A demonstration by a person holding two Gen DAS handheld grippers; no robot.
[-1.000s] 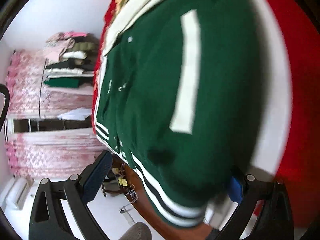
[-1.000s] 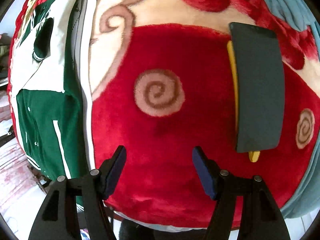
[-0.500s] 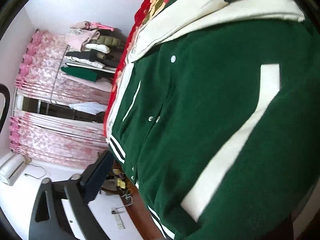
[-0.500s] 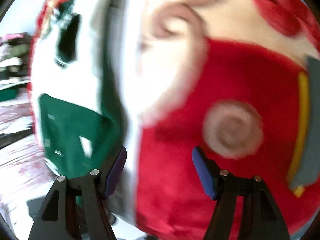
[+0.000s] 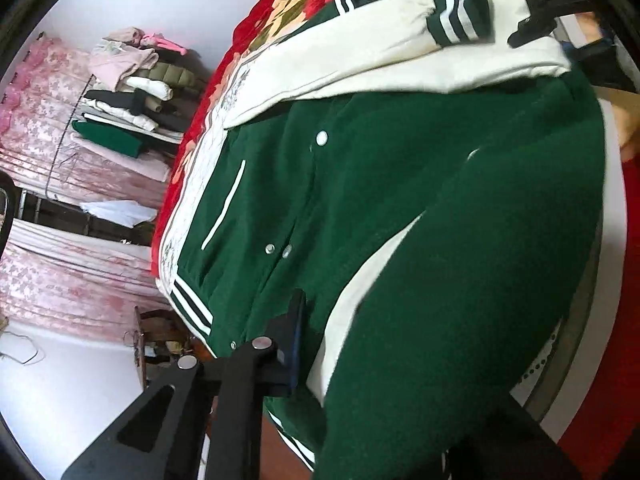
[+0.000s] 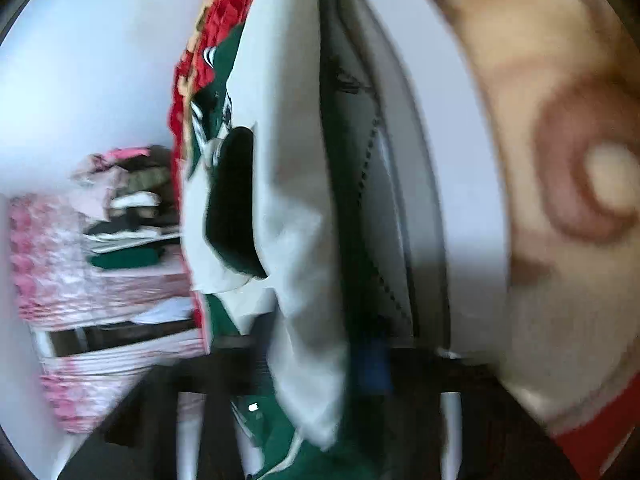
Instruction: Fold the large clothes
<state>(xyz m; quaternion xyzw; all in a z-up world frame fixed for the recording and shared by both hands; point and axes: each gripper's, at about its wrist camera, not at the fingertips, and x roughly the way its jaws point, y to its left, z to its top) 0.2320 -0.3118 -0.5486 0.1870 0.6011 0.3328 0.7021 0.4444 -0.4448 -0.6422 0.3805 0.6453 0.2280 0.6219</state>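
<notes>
Green varsity jacket with white sleeves (image 5: 400, 200) lies on the red plush blanket (image 5: 192, 160). Left claw (image 5: 384, 364) is clamped on its green fabric. Only the blurred right view shows white lining (image 6: 296, 240) filling the right claw (image 6: 320, 364), apparently gripped; its closure is unclear.

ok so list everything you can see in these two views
jacket: one, green with white sleeves, spread on the blanket
blanket: one, red with cream patterns, under the jacket
stacked clothes: one pile, mixed colours, far left
curtains: pink floral, left background
left gripper: black, blue pads, shut on the jacket's lower part
right gripper: blurred, jacket fabric between its fingers; grip unclear
</notes>
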